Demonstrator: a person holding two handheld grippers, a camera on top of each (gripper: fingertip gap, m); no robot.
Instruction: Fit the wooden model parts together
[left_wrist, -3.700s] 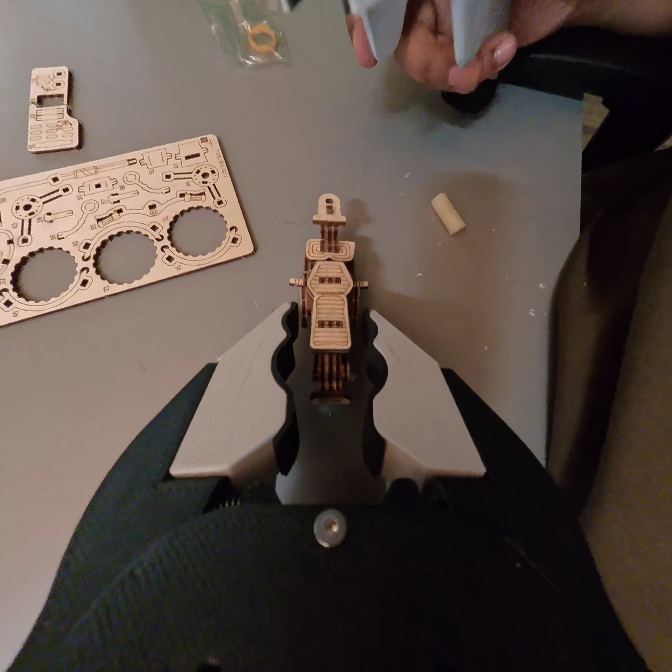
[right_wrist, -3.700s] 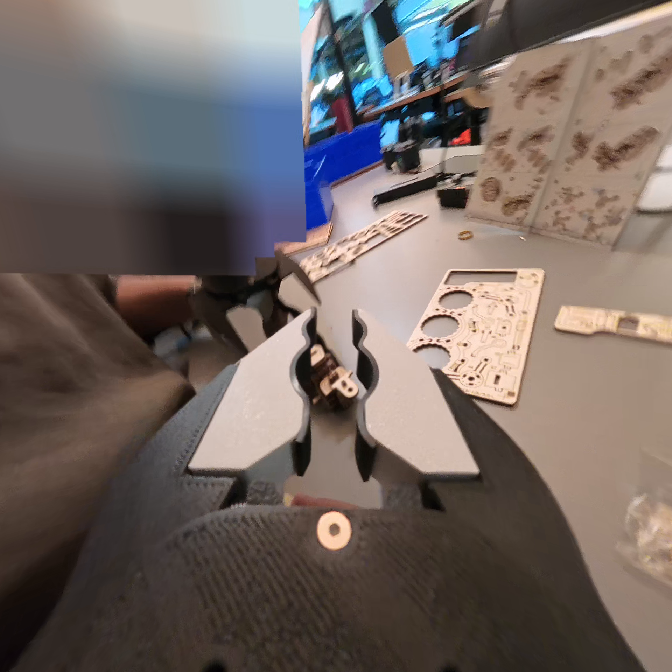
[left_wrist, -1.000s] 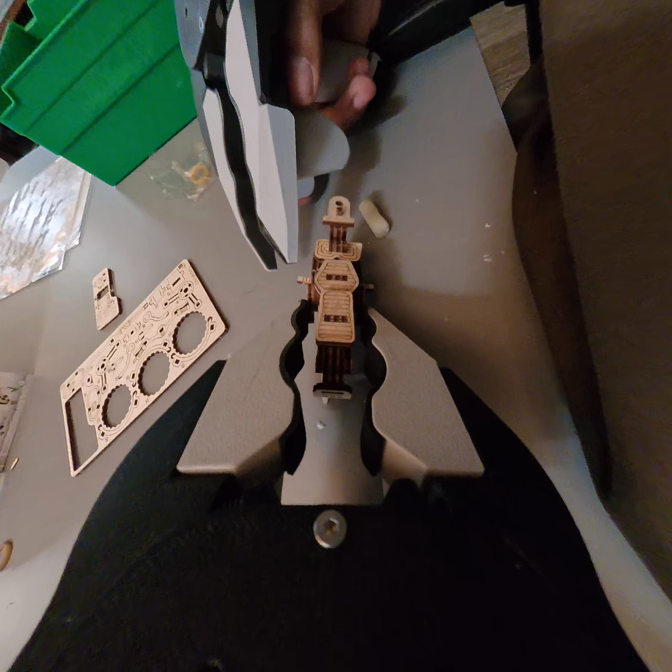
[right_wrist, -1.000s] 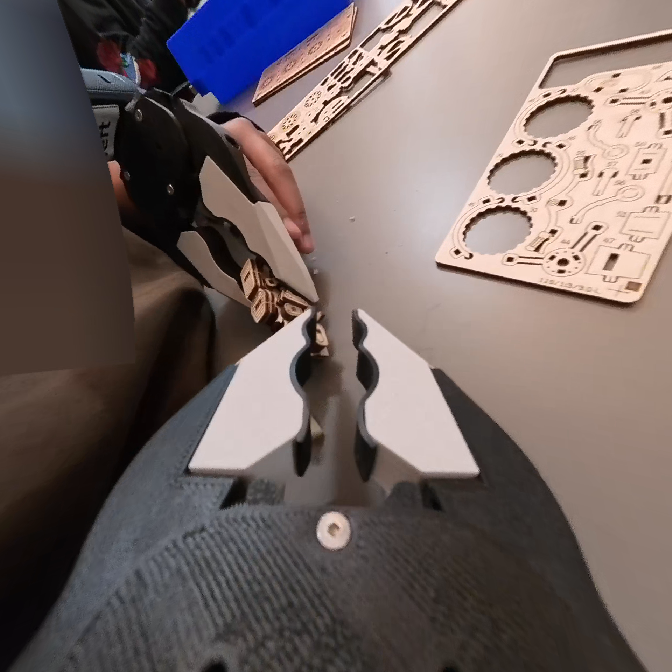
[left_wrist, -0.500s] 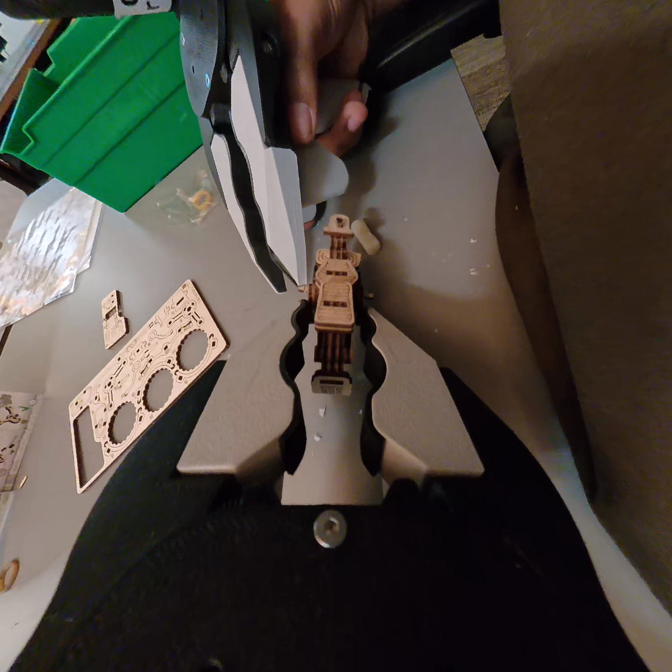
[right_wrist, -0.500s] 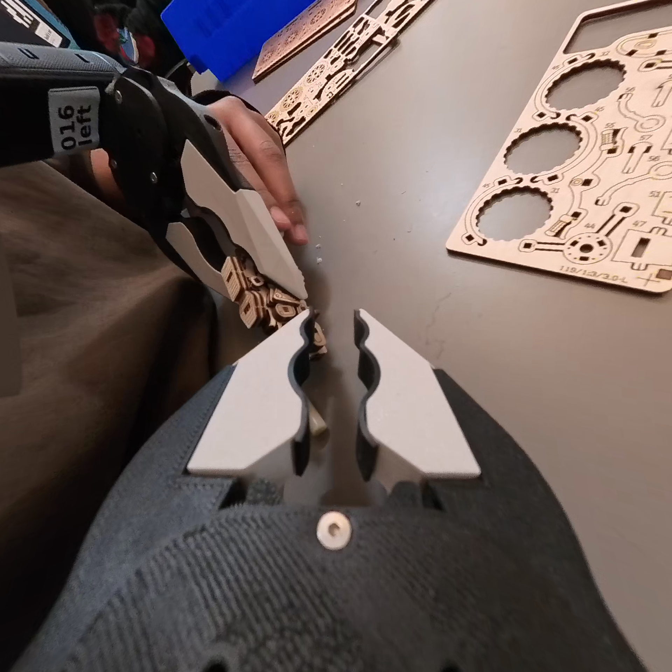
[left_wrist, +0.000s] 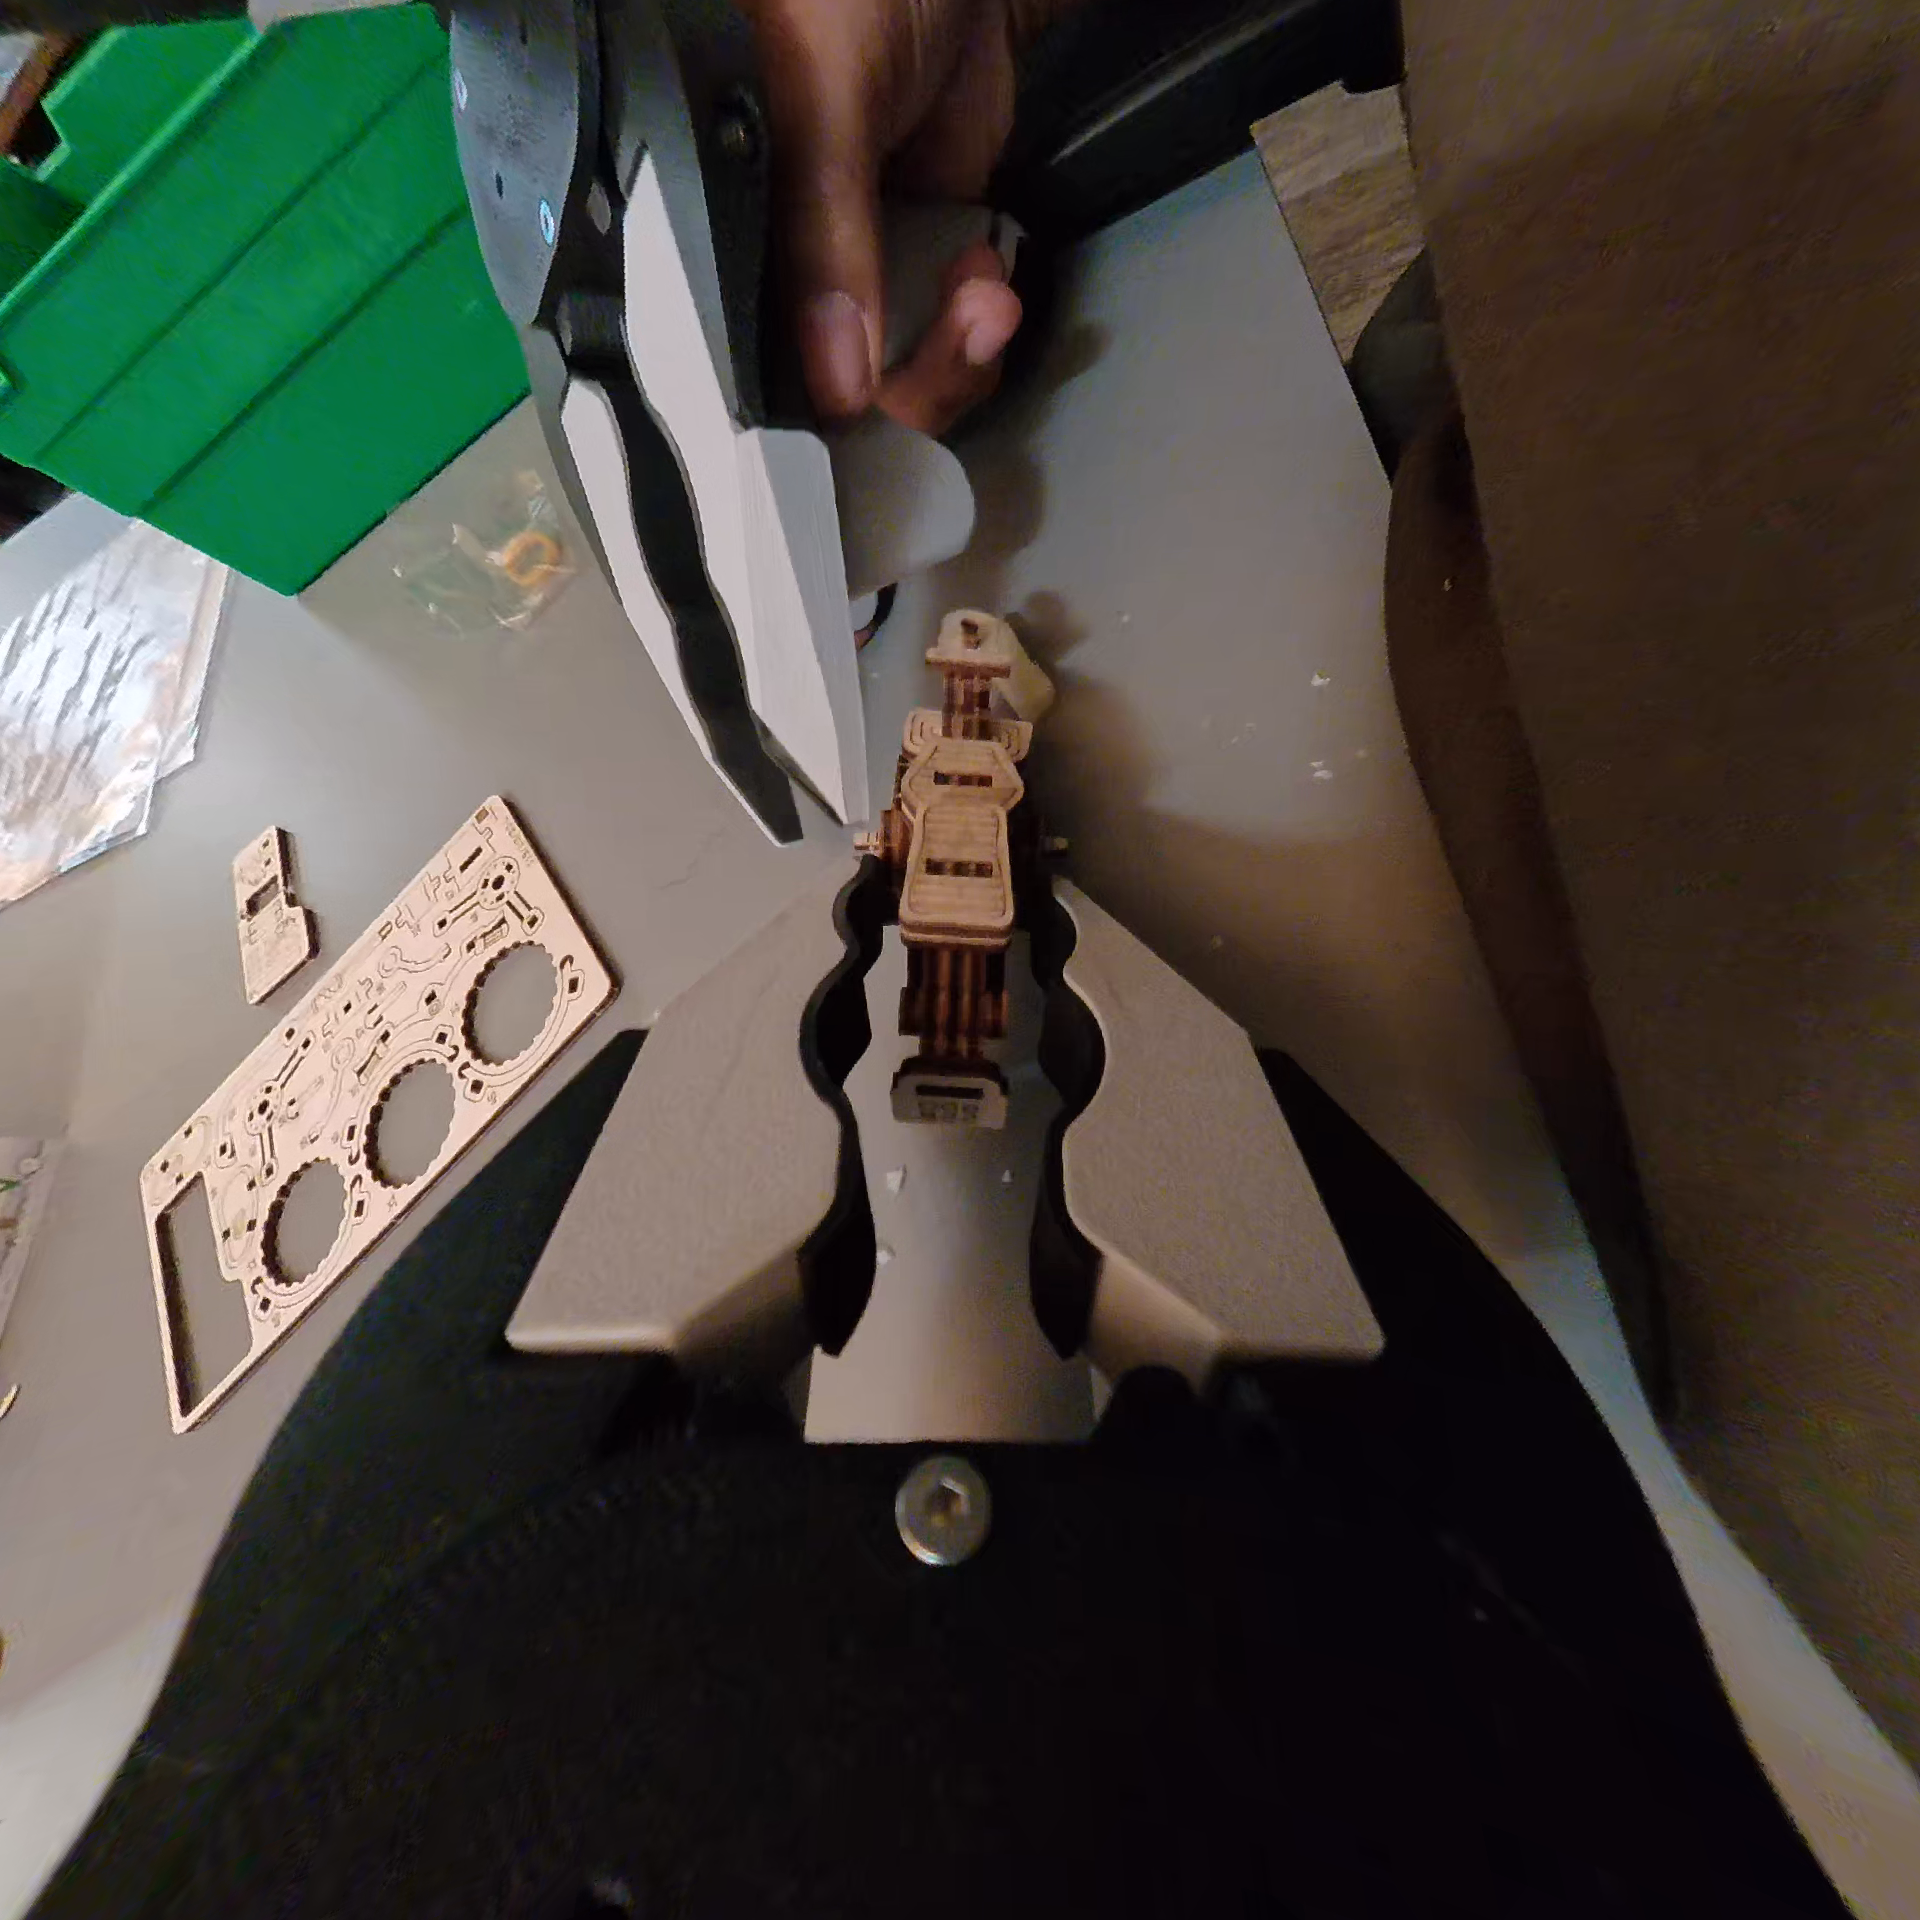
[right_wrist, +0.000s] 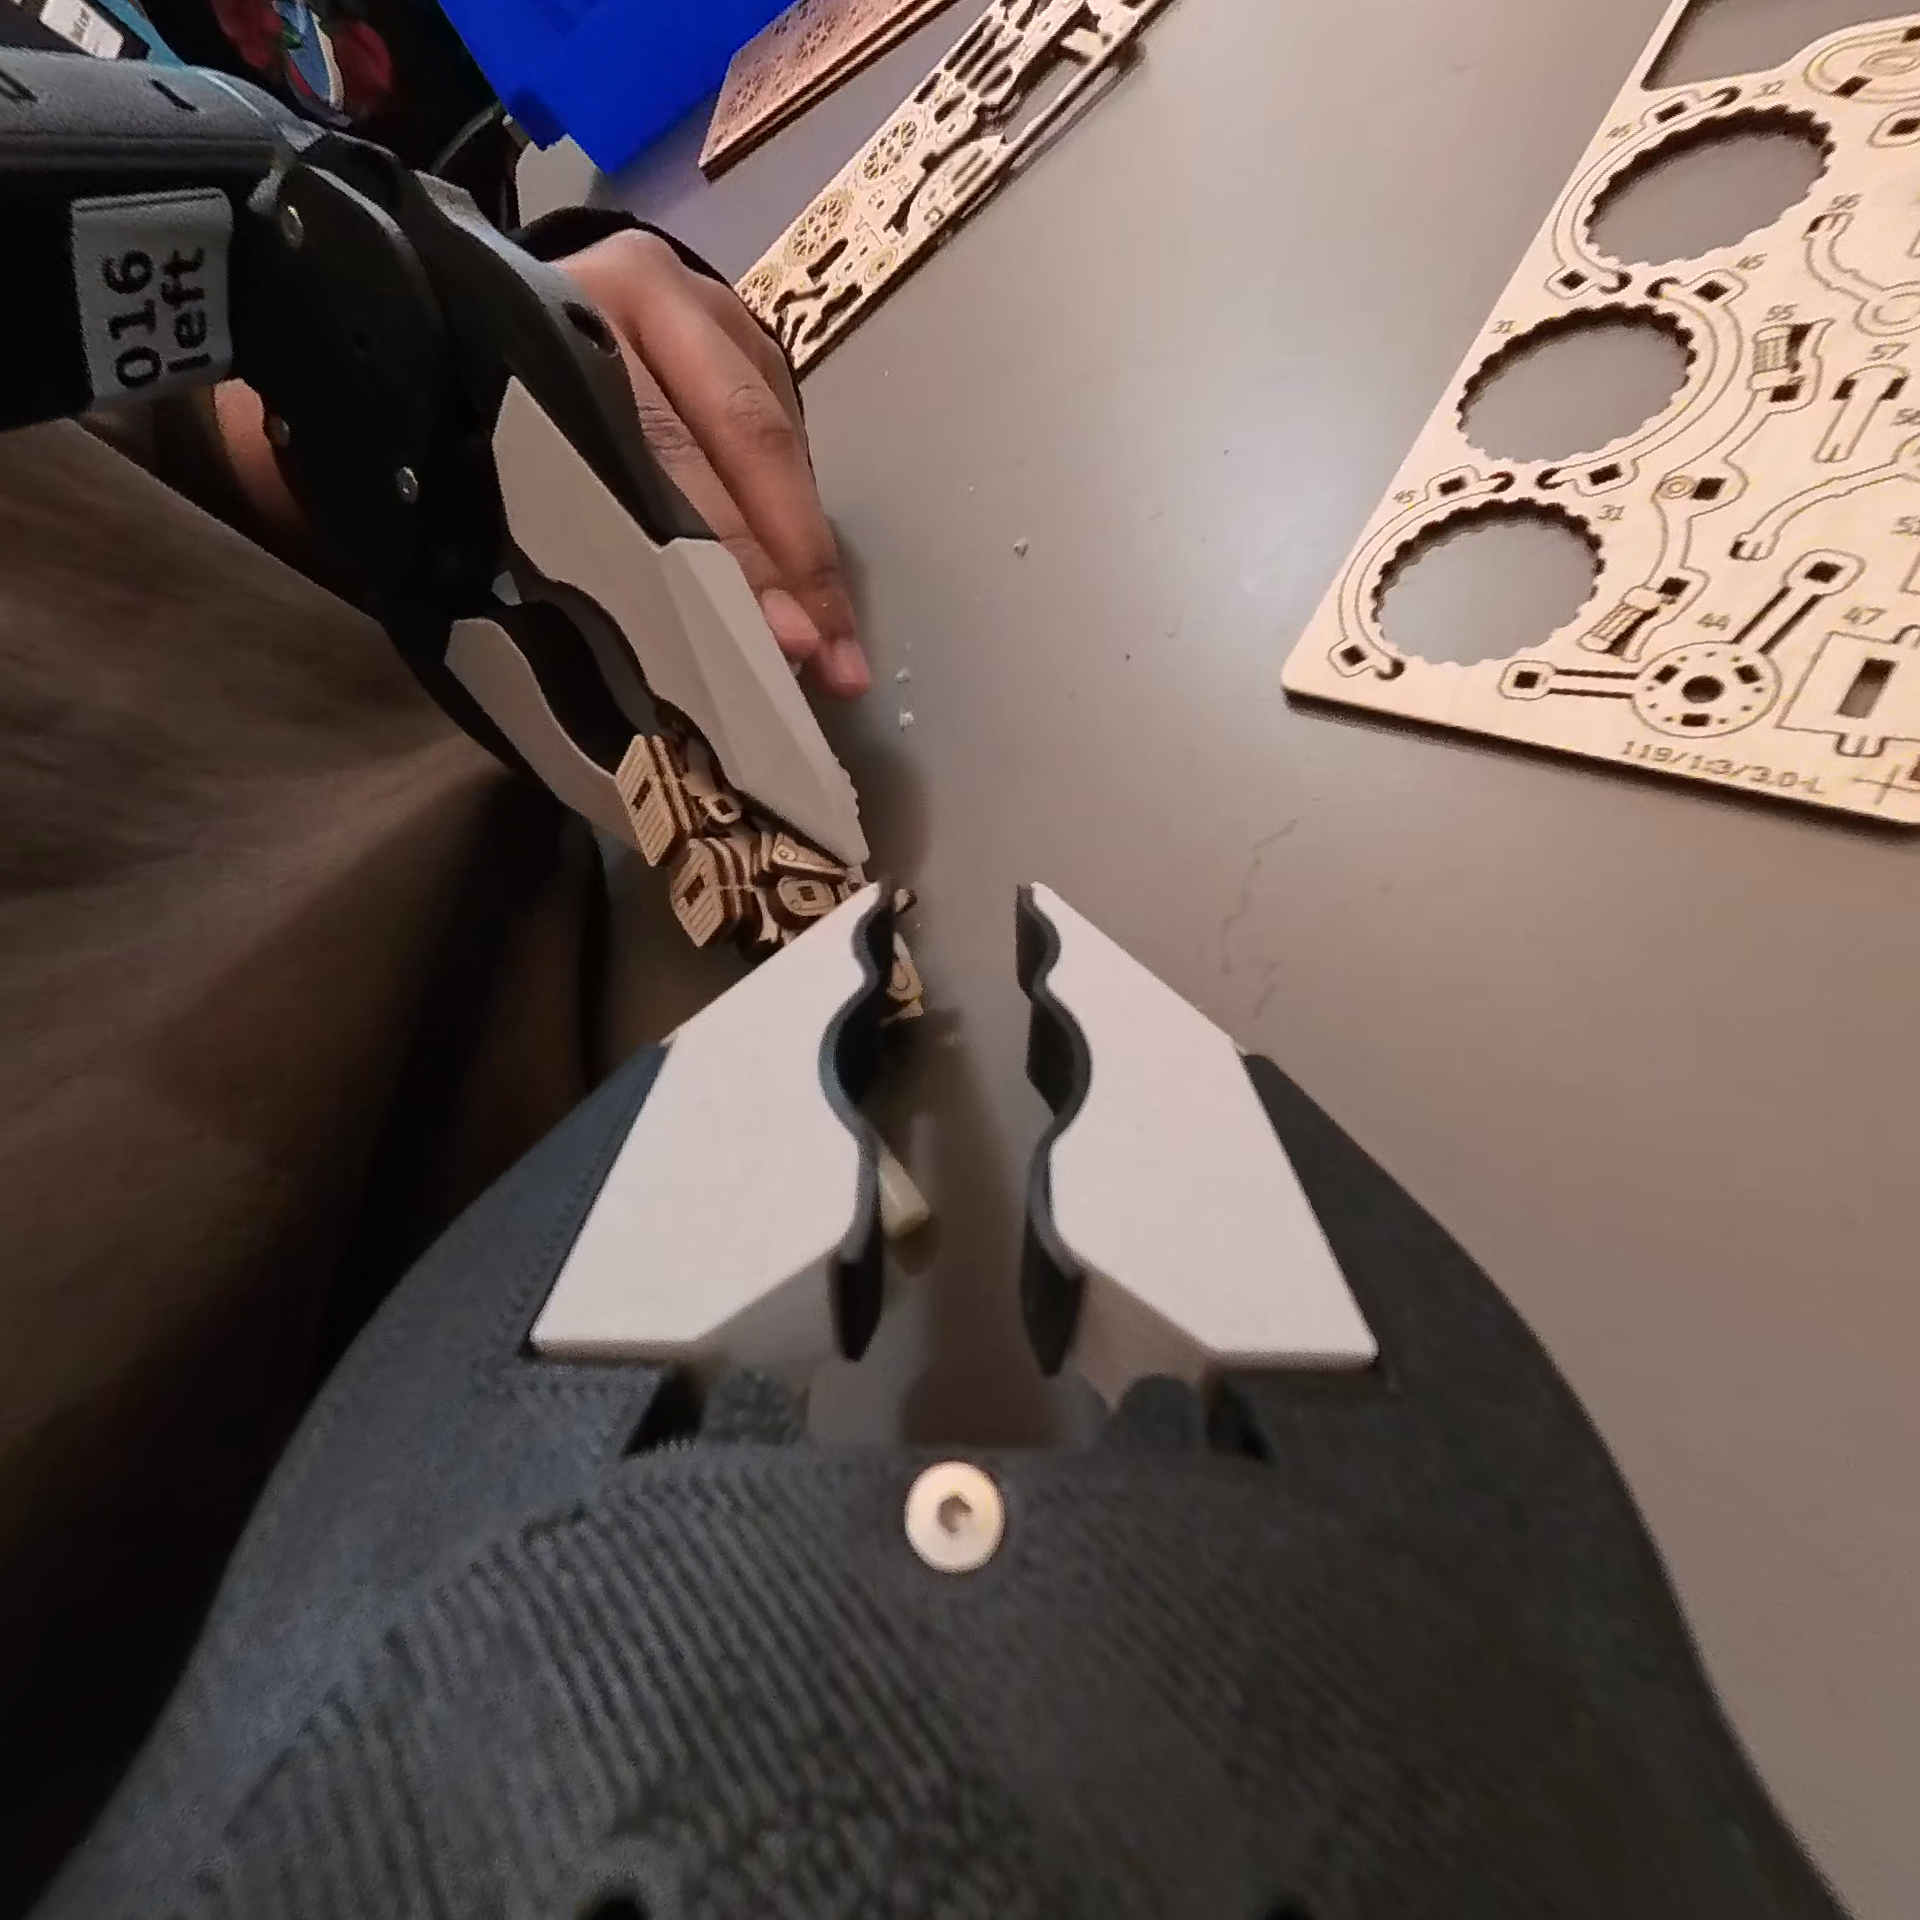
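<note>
My left gripper (left_wrist: 956, 883) is shut on the wooden model (left_wrist: 954, 868), a small layered assembly that points forward just above the grey table (left_wrist: 1195, 623). The model also shows in the right wrist view (right_wrist: 717, 862), held in the left gripper (right_wrist: 743, 831). My right gripper (right_wrist: 954, 899) is open and empty, and its left fingertip is right at the model's front end. In the left wrist view the right gripper (left_wrist: 810, 800) comes down from the upper left, with its tips beside the model. A small cream cylinder (left_wrist: 1029, 675) lies on the table just past the model; it also shows in the right wrist view (right_wrist: 902, 1200).
A wooden parts sheet (left_wrist: 384, 1091) with three round holes lies to the left; it also shows in the right wrist view (right_wrist: 1610, 416). Around it are a small wooden piece (left_wrist: 272, 904), a plastic bag (left_wrist: 509, 561), a green bin (left_wrist: 239, 260) and foil (left_wrist: 83, 727). More sheets (right_wrist: 935, 135) and a blue bin (right_wrist: 623, 62) lie farther off. The person's clothing (left_wrist: 1662, 727) borders the table edge.
The right gripper has come down from far off to the model's front end. The left gripper has carried the model forward until its tip reaches the cream cylinder.
</note>
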